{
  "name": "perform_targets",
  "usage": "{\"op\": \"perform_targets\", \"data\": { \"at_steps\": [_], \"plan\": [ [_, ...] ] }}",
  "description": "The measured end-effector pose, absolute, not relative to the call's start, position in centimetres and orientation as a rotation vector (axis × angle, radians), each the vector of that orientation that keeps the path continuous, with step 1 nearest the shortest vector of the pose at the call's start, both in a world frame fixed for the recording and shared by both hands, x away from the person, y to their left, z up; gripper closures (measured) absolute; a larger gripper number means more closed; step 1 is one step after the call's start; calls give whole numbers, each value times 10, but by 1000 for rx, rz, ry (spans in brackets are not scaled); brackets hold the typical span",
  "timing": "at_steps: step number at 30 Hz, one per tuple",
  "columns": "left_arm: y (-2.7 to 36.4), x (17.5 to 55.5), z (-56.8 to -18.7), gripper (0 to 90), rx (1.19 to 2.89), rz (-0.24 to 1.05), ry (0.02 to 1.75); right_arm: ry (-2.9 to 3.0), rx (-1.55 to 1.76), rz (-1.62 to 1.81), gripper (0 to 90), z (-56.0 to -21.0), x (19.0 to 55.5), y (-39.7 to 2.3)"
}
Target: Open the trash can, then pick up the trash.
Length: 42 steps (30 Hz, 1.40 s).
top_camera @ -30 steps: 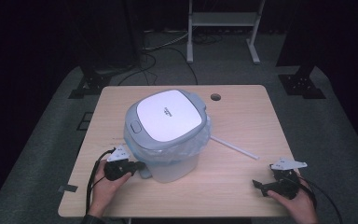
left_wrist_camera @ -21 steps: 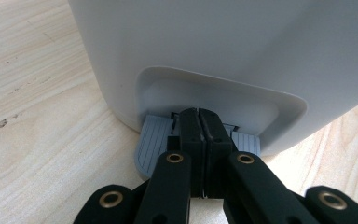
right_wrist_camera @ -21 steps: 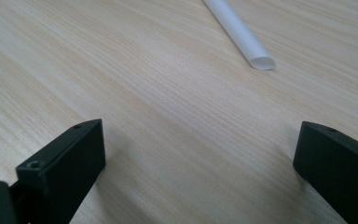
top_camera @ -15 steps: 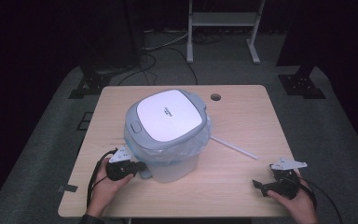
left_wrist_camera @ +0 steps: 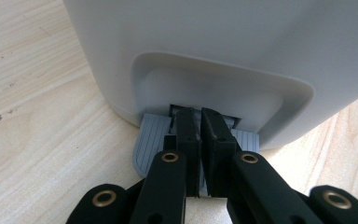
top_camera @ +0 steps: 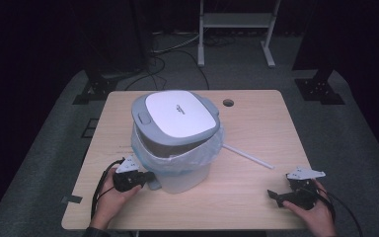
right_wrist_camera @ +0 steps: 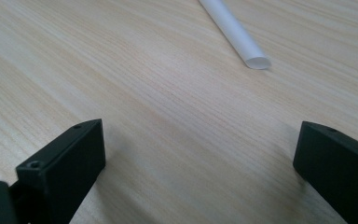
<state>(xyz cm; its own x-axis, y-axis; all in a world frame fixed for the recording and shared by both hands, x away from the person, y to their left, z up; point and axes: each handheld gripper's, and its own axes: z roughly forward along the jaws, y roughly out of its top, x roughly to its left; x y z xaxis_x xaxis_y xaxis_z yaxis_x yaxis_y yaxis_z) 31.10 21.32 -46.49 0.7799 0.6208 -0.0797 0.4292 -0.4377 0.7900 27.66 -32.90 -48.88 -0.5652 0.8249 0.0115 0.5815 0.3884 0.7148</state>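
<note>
Two grippers are in my hands at the near edge of the pale wood-grain table (top_camera: 256, 207). My left gripper (left_wrist_camera: 199, 126) has its black jaws pressed together, with nothing between them, their tips resting on the ribbed grey plastic foot pedal (left_wrist_camera: 150, 140) at the base of the white plastic pedal bin (top_camera: 185, 175). My right gripper (right_wrist_camera: 198, 163) sits spread wide over bare table, holding nothing, well apart from the bin.

That pedal is where I judge the bin should be worked: a small, stiff tab with a grooved top, so the tips ought not to slide off when pushing down. The bin itself stands on the table's left half; its walls are smooth, glossy and rounded, likely slippery for hard jaws, and as an empty-looking plastic shell it is probably light enough to skid or tip under a sideways shove.

Farther up, a thin, crinkled translucent liner bag (top_camera: 212, 150) spills over the rim, soft and easy to tear. Above it sits the grey-framed lid with a glossy white panel (top_camera: 177, 114). Beyond my right gripper lies a slim white tube (right_wrist_camera: 235, 35), hollow-ended, flat on the table.
</note>
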Motion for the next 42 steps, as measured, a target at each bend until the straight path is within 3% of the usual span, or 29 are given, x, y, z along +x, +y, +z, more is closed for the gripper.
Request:
{"op": "perform_targets", "data": {
  "at_steps": [20, 28, 32, 42],
  "plan": [
    [216, 309, -479, 869, 2054, 292, 756, 2302, 1226, 978, 12, -489, 277, -329],
    [215, 308, -479, 867, 2060, 313, 748, 2285, 1204, 1019, 165, -487, 274, -331],
    [215, 307, -479, 866, 2061, 316, 747, 2286, 1172, 1047, 317, -487, 273, -332],
    [215, 307, -479, 863, 2062, 320, 745, 2282, 1172, 1101, 358, -480, 274, -332]
  ]
}}
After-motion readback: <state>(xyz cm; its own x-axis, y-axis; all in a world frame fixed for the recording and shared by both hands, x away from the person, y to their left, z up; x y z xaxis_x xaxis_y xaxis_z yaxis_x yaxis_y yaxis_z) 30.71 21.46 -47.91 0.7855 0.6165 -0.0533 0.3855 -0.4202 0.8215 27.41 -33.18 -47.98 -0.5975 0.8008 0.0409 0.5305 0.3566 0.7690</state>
